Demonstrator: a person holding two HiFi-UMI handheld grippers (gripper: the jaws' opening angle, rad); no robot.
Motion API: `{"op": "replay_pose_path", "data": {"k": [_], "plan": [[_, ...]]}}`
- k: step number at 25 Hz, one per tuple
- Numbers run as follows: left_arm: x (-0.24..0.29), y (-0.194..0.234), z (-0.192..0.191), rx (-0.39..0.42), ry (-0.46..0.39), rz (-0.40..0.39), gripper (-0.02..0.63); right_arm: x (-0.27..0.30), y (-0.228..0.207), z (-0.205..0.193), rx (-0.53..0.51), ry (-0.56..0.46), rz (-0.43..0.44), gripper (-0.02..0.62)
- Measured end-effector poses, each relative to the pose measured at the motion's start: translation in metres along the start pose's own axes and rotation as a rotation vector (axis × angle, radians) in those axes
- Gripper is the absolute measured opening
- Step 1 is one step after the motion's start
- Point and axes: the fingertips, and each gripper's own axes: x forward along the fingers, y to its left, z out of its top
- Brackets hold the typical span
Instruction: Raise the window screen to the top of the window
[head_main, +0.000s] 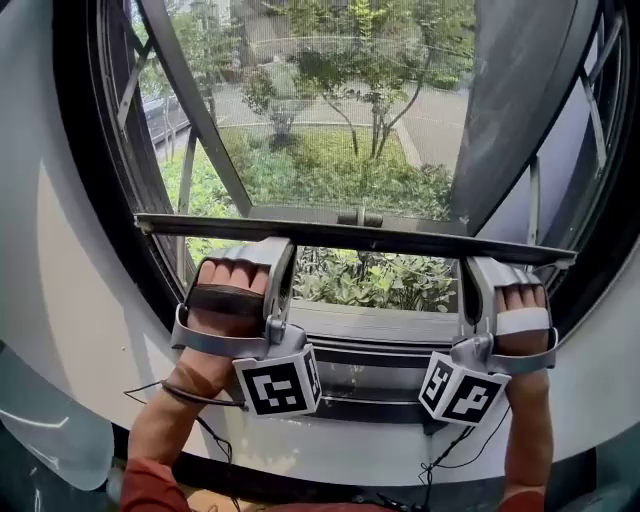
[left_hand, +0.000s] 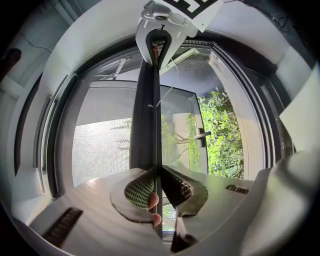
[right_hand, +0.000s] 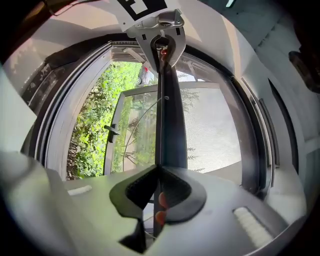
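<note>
Nearest: left tool (head_main: 272, 250) and right tool (head_main: 482, 268) each clamp the dark flat bottom rail (head_main: 350, 232) of the grey mesh window screen (head_main: 330, 120), one near each end of that rail, likely so it lifts level without jamming. The rail sits just above the grey window sill (head_main: 380, 325), low in the black window frame (head_main: 90, 200), so most of the travel remains. White wall (head_main: 50, 300) lies outside the frame; sunlit green shrubs (head_main: 370, 280) lie beyond the rail.

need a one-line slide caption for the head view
Partly raised window screen: left gripper and right gripper clamp its bottom bar, shrubs showing beneath.
</note>
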Motion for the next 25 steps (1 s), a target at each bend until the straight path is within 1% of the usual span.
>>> {"op": "replay_pose_path", "data": {"k": [3,6,12,14,17,22,25], "plan": [[0.005,0.019,0.0,0.005,0.008,0.033,0.048,0.006,-0.018,-0.001,-0.016,0.009,-0.025,0.038],[0.011,0.049,0.001,0.015,0.008,0.085,0.049,0.014,-0.044,-0.003,-0.041,0.012,-0.055,0.04],[0.018,0.111,-0.002,0.04,0.02,0.127,0.052,0.025,-0.104,-0.002,-0.036,0.025,-0.097,0.044],[0.021,0.119,-0.002,0.037,0.023,0.131,0.054,0.028,-0.115,-0.003,-0.04,0.028,-0.112,0.044],[0.022,0.12,-0.002,0.034,0.021,0.145,0.054,0.029,-0.117,-0.003,-0.055,0.033,-0.123,0.044],[0.02,0.124,-0.004,0.056,0.029,0.199,0.054,0.027,-0.117,-0.001,-0.069,0.042,-0.14,0.04],[0.024,0.14,-0.003,0.052,0.03,0.225,0.055,0.032,-0.133,-0.003,-0.084,0.057,-0.17,0.035]]}}
